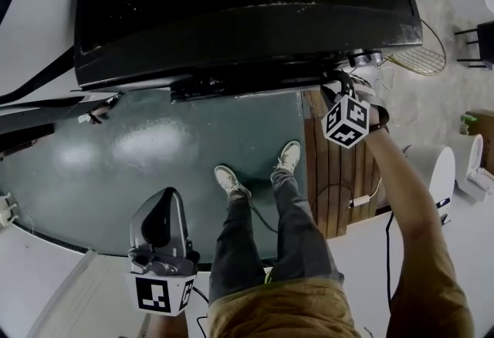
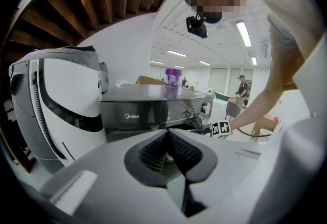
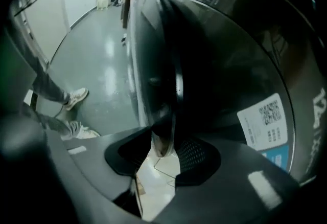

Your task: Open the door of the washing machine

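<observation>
**Head view.** The black, glossy-topped washing machine [image 1: 247,12] fills the top of the frame. Your right gripper [image 1: 340,86] is tucked under its front right corner. Your left gripper [image 1: 162,209] hangs idle, low and well apart from the machine. Risk: nothing braces the cabinet, so a hard tug on a latched door may shift the machine on the smooth dark green floor [image 1: 154,136]. A thin cable [image 1: 266,217] runs by your shoes, so stepping back could snag it.

**Left gripper view.** The jaws are together with nothing between them. The machine [image 2: 153,110] sits ahead, a purple tub [image 2: 173,77] on its top. A jolt could tip the tub.

**Right gripper view.** The round dark-glass door with a chrome rim [image 3: 173,80] is still shut against the front. The jaws have narrowed on its thin edge lip [image 3: 162,143], and the pads look to touch both sides. The bite is shallow and near the fingertips. Judged risk: a pull out of line with the hinge arc slides the pads off the lip. A white coded sticker [image 3: 263,126] is on the front panel.

**Surface and room.** The floor is reflective. A strip of wooden planks [image 1: 328,174] lies to your right, and a large white moulded unit [image 2: 56,100] stands beside the machine. There are ceiling strip lights and a distant bystander.
</observation>
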